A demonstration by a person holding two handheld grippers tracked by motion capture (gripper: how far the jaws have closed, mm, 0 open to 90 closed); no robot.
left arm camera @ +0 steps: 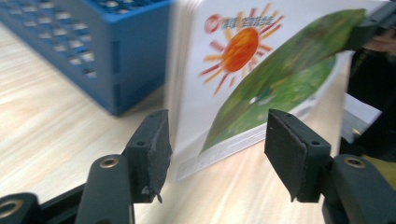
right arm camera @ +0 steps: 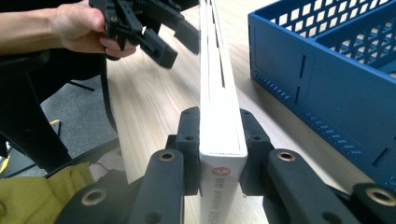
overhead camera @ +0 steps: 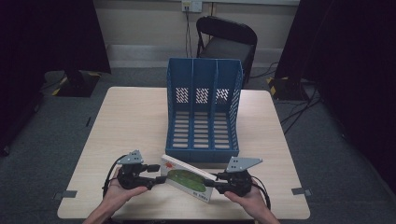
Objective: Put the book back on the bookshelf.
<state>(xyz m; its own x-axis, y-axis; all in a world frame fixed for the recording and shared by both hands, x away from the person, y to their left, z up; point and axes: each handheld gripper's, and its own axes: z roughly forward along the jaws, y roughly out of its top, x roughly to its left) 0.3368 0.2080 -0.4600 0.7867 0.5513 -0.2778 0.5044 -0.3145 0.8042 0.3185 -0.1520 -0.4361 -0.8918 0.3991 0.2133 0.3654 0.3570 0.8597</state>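
Right gripper view: right gripper (right arm camera: 219,140) clamps book (right arm camera: 219,116) by its spine. Left gripper view: left gripper (left arm camera: 217,144) jaws apart, book cover (left arm camera: 261,70) between, untouched; high view hides this.

A blue three-slot file rack (overhead camera: 203,112) stands mid-table (overhead camera: 130,121); a dark chair (overhead camera: 227,42), seemingly folding, behind.

The high view is dim and soft, its corners falling into near black, while the table (overhead camera: 140,121) catches even light from above. The left gripper view is brighter — the book (left arm camera: 261,70) smears with motion blur. The right gripper view is sharp up close, hazier farther off.
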